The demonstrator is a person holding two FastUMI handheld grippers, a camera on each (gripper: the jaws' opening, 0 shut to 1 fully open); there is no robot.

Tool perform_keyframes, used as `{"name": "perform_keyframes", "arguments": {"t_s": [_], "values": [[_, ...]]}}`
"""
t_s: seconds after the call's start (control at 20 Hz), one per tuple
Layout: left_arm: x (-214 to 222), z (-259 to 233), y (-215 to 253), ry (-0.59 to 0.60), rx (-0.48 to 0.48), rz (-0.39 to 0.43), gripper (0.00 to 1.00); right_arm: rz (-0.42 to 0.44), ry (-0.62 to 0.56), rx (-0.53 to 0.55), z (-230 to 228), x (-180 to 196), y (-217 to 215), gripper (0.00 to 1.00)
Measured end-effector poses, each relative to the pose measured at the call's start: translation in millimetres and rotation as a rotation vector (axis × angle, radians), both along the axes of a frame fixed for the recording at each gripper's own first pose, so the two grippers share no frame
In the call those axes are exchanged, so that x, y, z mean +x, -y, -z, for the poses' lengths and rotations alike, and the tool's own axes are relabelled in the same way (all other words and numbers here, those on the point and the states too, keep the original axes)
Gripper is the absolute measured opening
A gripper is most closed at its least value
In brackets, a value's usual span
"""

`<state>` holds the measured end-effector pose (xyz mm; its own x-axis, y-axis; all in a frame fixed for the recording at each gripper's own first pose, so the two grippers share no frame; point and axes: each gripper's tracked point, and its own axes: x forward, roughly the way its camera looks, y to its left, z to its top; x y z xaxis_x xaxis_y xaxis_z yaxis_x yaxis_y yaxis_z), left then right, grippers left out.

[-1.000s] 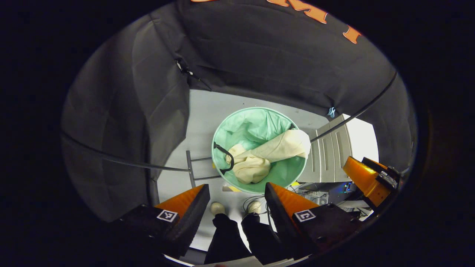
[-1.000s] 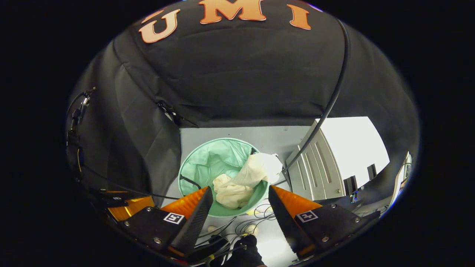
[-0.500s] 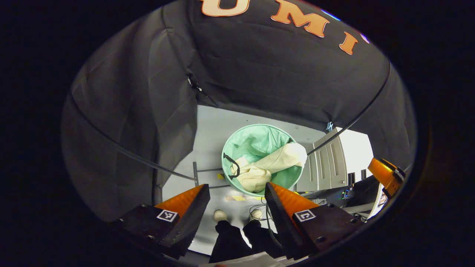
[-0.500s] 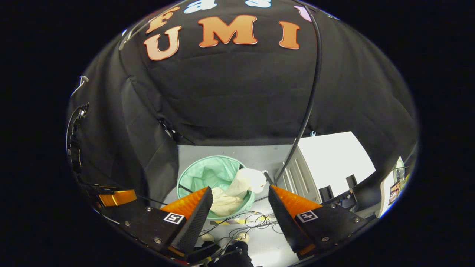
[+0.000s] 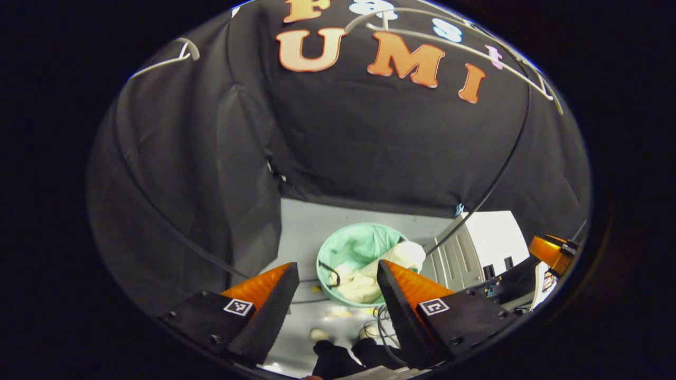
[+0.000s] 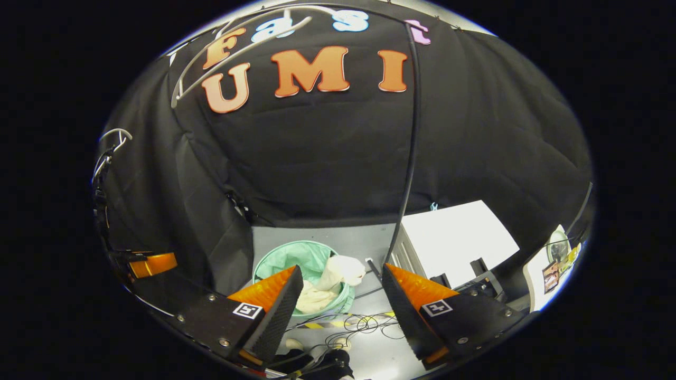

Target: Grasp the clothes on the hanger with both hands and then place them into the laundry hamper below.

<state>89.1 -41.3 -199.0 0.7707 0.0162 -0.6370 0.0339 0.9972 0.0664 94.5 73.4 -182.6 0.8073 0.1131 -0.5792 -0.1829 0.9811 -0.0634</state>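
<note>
The mint-green laundry hamper [image 5: 359,243] stands on the grey floor far below. Cream clothes [image 5: 364,285] lie inside it, with one part draped over the right rim [image 5: 409,252]. My left gripper [image 5: 336,266] hangs high above it, open and holding nothing. In the right gripper view the hamper [image 6: 293,257] and the cream clothes [image 6: 330,282] sit low in the middle. The right gripper [image 6: 342,269] is likewise open and holds nothing. A bare white hanger [image 5: 380,24] hangs at the top against the wall, and it shows again as the hanger [image 6: 237,50] in the right gripper view.
A white cabinet [image 6: 454,243] stands right of the hamper. A black rack pole [image 6: 411,158] rises beside it. Loose cables [image 6: 359,323] lie on the floor in front. The person's dark trouser legs [image 5: 343,361] and a shoe [image 5: 318,334] are below. Another white hanger [image 6: 113,134] hangs at the left.
Both grippers have risen and tilted up, away from the hamper, which now looks smaller and lower. The white hanger has come into view at the top. The clothes stay in the hamper.
</note>
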Motion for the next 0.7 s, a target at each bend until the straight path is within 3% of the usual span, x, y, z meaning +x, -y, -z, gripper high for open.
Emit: {"name": "perform_keyframes", "arguments": {"t_s": [0.35,0.7], "values": [[23,-121,31,0.255,-0.004,0.062,0.98,-0.015,0.234,0.099,-122,11,16,0.94],[35,-235,43,0.546,0.001,0.066,0.97,-0.054,0.478,0.080,-220,2,40,0.94]]}}
